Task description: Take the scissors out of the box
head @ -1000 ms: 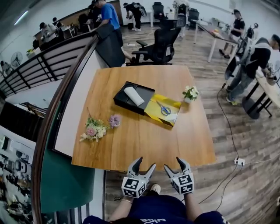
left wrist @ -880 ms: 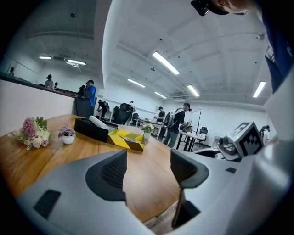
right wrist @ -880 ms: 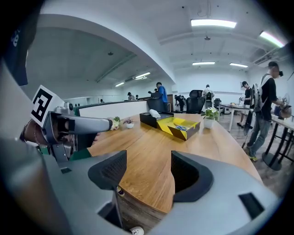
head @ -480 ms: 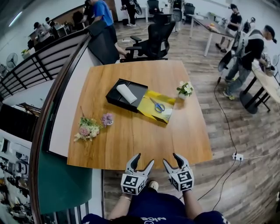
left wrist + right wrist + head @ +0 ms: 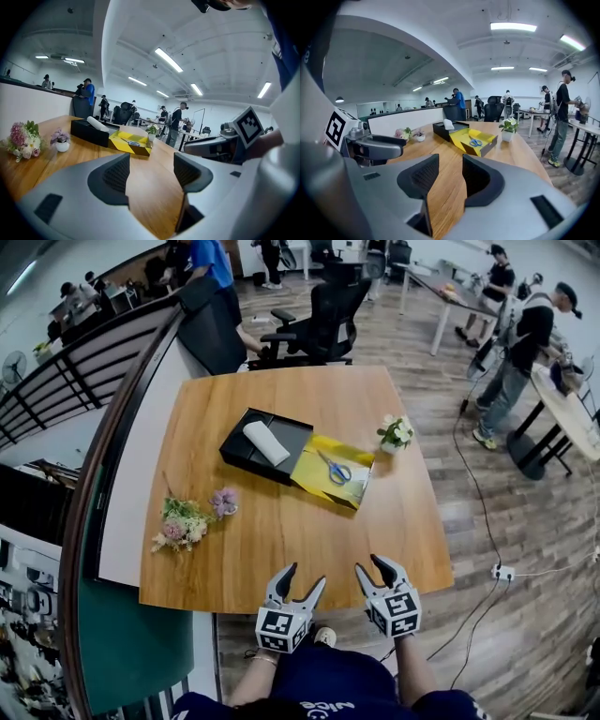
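Scissors [image 5: 335, 469] in yellow box [image 5: 314, 486], well apart from left claw [image 5: 307, 574], spread; right claw [image 5: 368, 564] closing, empty.

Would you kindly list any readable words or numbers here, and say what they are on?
No text reads clearly.
White print on the person's dark shirt: upside down, too blurred to read.
On the yellow box: no legible print.
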The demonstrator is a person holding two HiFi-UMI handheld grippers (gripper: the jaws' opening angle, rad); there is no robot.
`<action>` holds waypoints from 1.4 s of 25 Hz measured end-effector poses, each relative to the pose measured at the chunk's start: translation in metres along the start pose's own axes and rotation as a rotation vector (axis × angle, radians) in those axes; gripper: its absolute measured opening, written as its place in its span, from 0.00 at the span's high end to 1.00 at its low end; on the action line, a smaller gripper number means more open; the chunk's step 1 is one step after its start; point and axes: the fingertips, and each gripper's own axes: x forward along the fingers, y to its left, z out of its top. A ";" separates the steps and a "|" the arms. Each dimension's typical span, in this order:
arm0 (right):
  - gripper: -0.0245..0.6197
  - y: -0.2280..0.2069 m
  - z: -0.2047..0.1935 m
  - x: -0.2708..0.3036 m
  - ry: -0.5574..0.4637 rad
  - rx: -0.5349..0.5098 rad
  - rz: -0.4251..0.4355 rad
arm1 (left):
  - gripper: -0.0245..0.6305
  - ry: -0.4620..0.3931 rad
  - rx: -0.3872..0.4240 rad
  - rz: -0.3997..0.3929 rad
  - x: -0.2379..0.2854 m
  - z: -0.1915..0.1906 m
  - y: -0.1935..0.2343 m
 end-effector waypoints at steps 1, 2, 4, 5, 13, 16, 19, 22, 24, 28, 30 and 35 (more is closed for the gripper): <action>0.71 -0.008 0.011 0.006 -0.012 -0.007 -0.011 | 0.52 -0.004 0.007 -0.003 0.005 0.004 0.004; 0.71 -0.014 0.023 0.012 -0.023 -0.016 -0.020 | 0.52 -0.008 0.013 -0.003 0.009 0.009 0.009; 0.71 -0.025 0.044 0.026 -0.033 -0.037 -0.028 | 0.52 -0.018 0.017 0.008 0.017 0.018 0.020; 0.71 -0.029 0.052 0.033 -0.029 -0.048 -0.026 | 0.52 -0.024 0.012 0.017 0.020 0.022 0.026; 0.74 -0.054 0.106 0.102 0.051 -0.129 -0.016 | 0.52 -0.041 0.000 0.015 0.040 0.051 0.068; 0.74 -0.062 0.111 0.129 0.126 -0.141 -0.008 | 0.52 -0.030 -0.017 0.006 0.045 0.054 0.081; 0.73 -0.069 0.117 0.154 0.209 -0.153 0.033 | 0.52 -0.043 -0.065 -0.003 0.050 0.062 0.095; 0.73 -0.076 0.123 0.176 0.270 -0.133 0.070 | 0.52 -0.035 -0.042 -0.013 0.056 0.065 0.108; 0.73 -0.083 0.121 0.188 0.311 -0.125 0.066 | 0.52 -0.026 -0.034 -0.024 0.059 0.065 0.115; 0.72 -0.092 0.108 0.208 0.404 -0.122 0.074 | 0.52 -0.018 -0.062 -0.041 0.061 0.065 0.125; 0.72 -0.097 0.101 0.215 0.452 -0.126 0.078 | 0.52 -0.016 -0.078 -0.048 0.063 0.065 0.127; 0.73 -0.105 0.095 0.240 0.519 -0.161 0.108 | 0.52 0.007 -0.077 -0.040 0.070 0.061 0.129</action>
